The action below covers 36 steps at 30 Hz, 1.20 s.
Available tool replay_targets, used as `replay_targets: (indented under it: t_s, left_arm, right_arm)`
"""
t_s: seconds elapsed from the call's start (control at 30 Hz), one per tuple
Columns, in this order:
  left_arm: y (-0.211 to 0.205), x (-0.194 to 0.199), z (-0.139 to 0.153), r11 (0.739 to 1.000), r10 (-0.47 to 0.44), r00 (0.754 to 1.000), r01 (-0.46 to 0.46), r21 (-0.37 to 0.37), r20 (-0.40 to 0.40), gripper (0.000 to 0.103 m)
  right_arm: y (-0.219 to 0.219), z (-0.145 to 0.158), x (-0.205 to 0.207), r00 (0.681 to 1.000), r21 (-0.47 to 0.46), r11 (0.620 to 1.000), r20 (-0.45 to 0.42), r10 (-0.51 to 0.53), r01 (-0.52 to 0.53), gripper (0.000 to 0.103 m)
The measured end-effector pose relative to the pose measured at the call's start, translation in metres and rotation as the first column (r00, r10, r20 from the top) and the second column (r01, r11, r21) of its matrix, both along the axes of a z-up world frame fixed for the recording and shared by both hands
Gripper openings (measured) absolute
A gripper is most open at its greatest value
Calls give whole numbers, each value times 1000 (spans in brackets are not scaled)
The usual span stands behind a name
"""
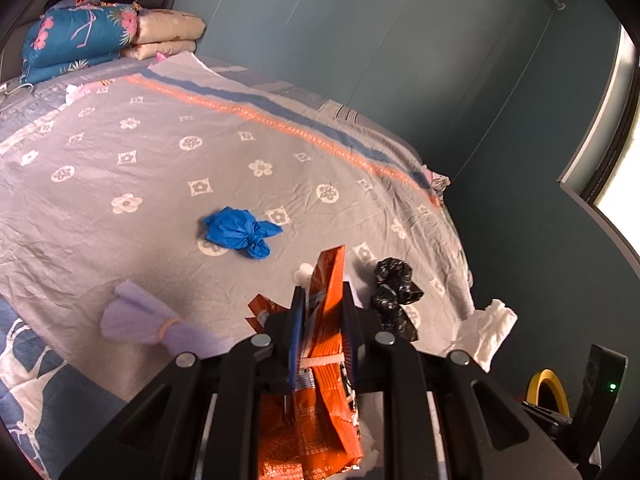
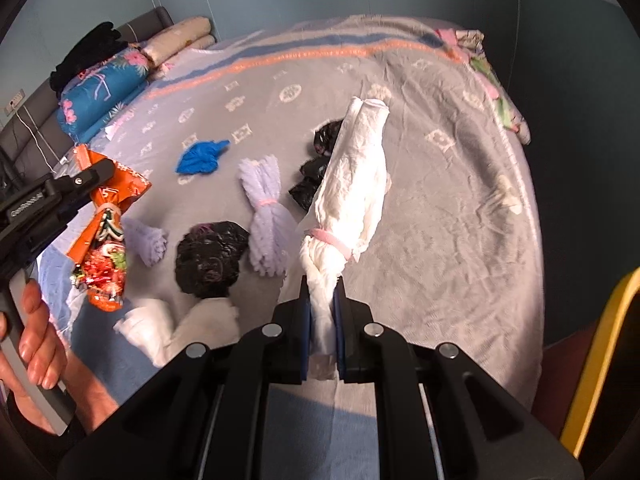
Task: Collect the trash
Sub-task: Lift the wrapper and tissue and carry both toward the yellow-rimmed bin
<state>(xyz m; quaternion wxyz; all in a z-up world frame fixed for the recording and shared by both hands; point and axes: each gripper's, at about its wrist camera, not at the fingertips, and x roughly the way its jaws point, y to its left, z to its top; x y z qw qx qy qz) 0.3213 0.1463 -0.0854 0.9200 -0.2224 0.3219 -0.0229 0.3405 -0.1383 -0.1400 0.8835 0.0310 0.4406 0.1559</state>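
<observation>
Left gripper (image 1: 322, 300) clamped on orange snack wrapper (image 1: 328, 320), lifted above grey bedspread (image 1: 160, 184). Right gripper (image 2: 323, 300) clamped on tail of white tied bundle (image 2: 352, 184), also above bedspread. Blue bag (image 1: 238, 232), black bag (image 2: 212, 256), lilac bundle (image 2: 264, 216) lie on bedspread.

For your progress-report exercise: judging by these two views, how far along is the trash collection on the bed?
Done: nothing visibly binned; no bin is in view.
In hand: the left gripper is shut on an orange snack wrapper; the right gripper is shut on a white paper bundle, both lifted.
Left: a blue bag, two purple bundles, black bags and white paper lie on the bedspread.
</observation>
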Motion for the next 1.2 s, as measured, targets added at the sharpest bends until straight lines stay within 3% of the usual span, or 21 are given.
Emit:
replay_targets:
  t_s: [0.3, 0.7, 1.2]
  left_arm:
    - [-10, -39, 32, 999, -15, 999, 13, 35, 50, 16]
    - [-18, -83, 50, 997, -25, 998, 20, 78, 63, 16]
    - [-73, -123, 72, 984, -131, 986, 118, 135, 99, 16]
  right_arm:
    - [-21, 40, -48, 997, 22, 1000, 73, 17, -18, 10]
    - [-48, 62, -102, 994, 59, 998, 109, 28, -34, 10]
    - [-91, 91, -162, 983, 87, 996, 181, -21, 5, 10]
